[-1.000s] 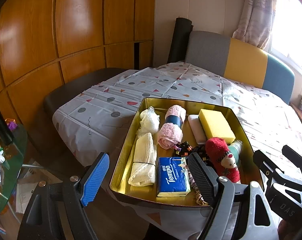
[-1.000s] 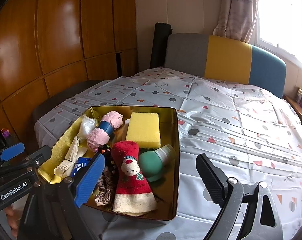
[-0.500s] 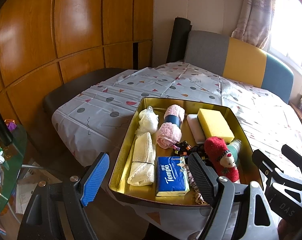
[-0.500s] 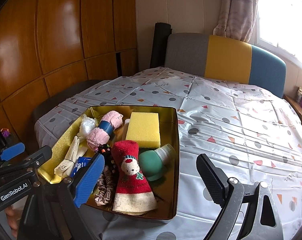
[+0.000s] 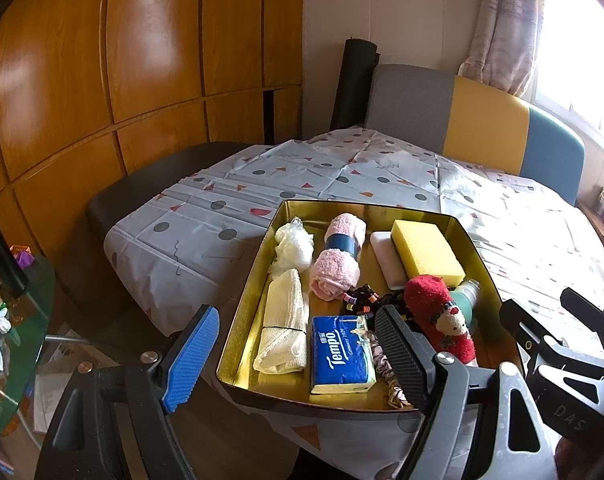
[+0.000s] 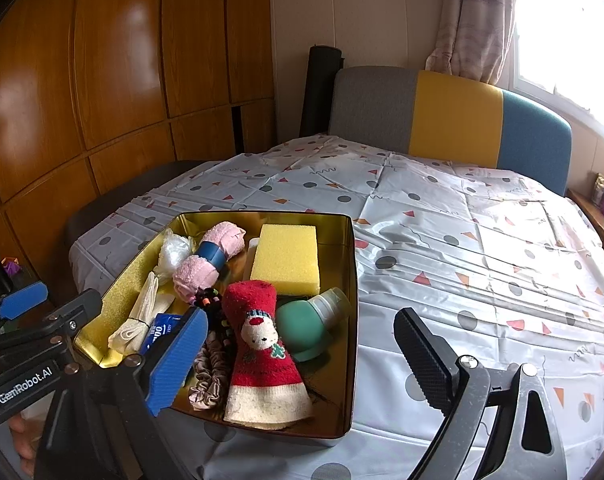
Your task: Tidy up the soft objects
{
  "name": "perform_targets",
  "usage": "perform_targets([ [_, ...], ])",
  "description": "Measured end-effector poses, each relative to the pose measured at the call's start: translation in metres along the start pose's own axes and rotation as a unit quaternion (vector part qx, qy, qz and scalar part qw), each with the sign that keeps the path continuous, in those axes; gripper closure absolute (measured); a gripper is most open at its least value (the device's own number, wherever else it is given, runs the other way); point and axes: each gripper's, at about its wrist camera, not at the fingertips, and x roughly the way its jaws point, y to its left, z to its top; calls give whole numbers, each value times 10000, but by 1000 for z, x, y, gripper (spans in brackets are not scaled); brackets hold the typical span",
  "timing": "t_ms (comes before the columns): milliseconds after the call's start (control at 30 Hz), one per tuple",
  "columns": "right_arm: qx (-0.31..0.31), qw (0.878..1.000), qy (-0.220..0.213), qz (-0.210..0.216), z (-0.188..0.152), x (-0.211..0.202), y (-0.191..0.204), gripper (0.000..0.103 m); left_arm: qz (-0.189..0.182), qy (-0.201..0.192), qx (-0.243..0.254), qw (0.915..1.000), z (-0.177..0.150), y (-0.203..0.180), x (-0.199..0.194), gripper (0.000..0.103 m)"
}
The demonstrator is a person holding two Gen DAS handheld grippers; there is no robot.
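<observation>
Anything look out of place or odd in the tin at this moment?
One thing: a green bottle lies tipped on its side in the gold tin, wedged between the red sock and yellow sponge. It is the only hard-looking item among the soft ones.

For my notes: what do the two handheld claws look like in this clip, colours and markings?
Both claws are alike: dark grey angular frames with silver bolts, and two ribbed pads each, one blue, one black. Left claw; right claw. Seen from the right wrist view, the left claw's body carries white "GenRobot.AI" lettering. Seen from the left wrist view, the right claw's body shows embossed letters, roughly "DAS". No cables or sleeves visible.
</observation>
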Motion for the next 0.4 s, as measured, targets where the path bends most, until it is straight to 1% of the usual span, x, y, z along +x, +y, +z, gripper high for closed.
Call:
perform_targets([
  [100, -11, 10000, 6, 3, 0, 0, 0, 8, -93, 95, 28, 9999, 0, -1, 2, 32],
  [167, -10, 10000, 19, 9, -1, 1, -1, 8, -43, 80, 240, 9997, -1, -6, 3, 44],
  [233, 3, 10000, 36, 12, -2, 2, -2, 7, -147, 12, 258, 9996, -1, -6, 2, 52],
  [300, 21, 10000, 49, 7, -2, 3, -4, 7, -125, -81, 327, 9994, 0, -8, 1, 53],
  [400, 95, 9999, 63, -14, -1, 4, -11, 7, -219, -25, 274, 9994, 2, -7, 3, 53],
])
